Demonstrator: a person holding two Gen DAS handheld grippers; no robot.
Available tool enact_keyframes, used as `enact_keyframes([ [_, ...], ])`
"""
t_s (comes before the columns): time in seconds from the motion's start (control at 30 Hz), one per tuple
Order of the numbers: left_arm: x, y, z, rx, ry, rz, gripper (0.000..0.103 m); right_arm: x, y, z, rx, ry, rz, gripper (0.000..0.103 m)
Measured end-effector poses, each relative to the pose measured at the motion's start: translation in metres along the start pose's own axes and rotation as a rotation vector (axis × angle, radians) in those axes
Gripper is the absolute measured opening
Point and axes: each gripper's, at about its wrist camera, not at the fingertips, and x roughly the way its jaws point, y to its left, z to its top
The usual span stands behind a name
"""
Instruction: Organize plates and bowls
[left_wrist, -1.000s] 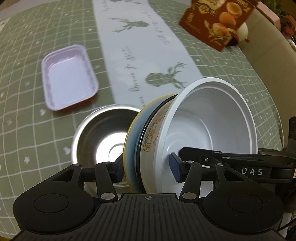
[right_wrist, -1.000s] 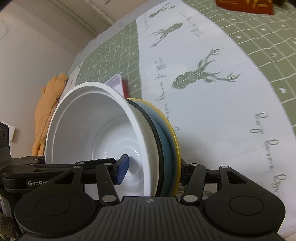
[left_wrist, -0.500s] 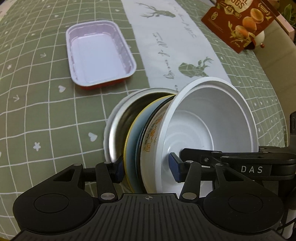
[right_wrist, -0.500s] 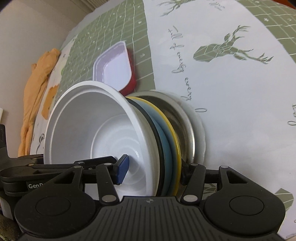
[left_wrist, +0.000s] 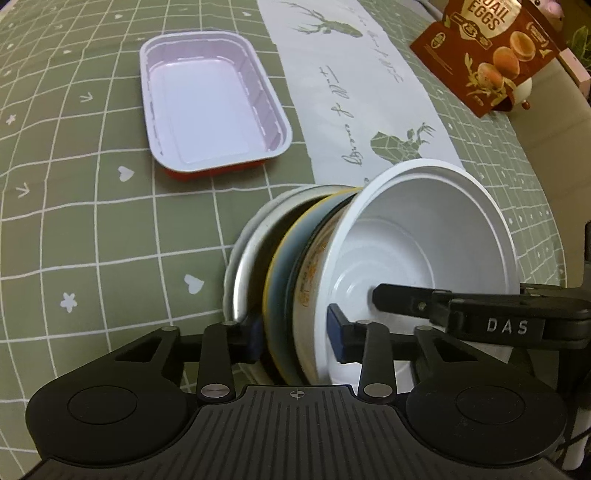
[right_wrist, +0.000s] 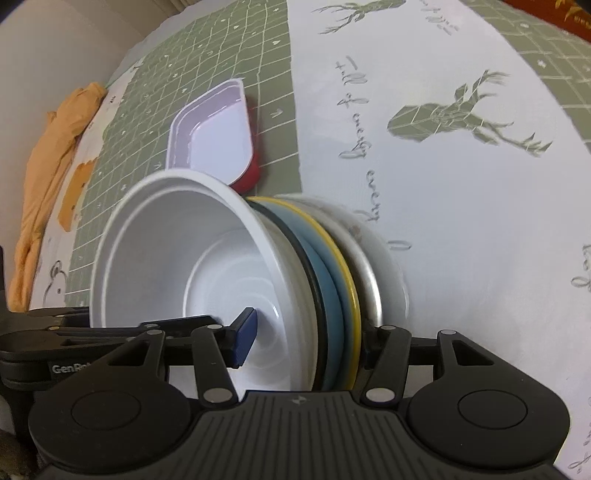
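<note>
Green grid tablecloth (left_wrist: 92, 229) with white deer runner (right_wrist: 461, 184); both claws — left claw (left_wrist: 295, 338), right claw (right_wrist: 306, 338) — clenched on stacked dishes (left_wrist: 321, 266).

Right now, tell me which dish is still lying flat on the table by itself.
The rectangular tray, pale lilac inside and red outside. The white bowl, blue plate and steel bowl are all bunched together on edge between both hand-held grippers.
</note>
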Motion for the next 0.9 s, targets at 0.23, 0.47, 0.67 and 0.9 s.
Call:
enact_keyframes([
  [0.23,-0.002,0.006,0.003,-0.014,-0.006,-0.016,0.031,0.002,-0.004,0.008,0.013,0.028,0.019,0.054],
  [0.47,-0.005,0.007,0.003,-0.014,-0.014,-0.025,0.031,0.001,-0.011,0.012,0.048,0.066,0.050,0.054],
  [0.67,-0.005,0.005,0.002,-0.001,-0.022,-0.018,0.031,-0.007,-0.012,0.010,0.046,0.065,0.049,0.054],
  [0.9,-0.005,0.000,-0.001,0.021,-0.042,0.001,0.030,-0.015,-0.008,0.008,0.026,0.067,0.026,0.054],
])
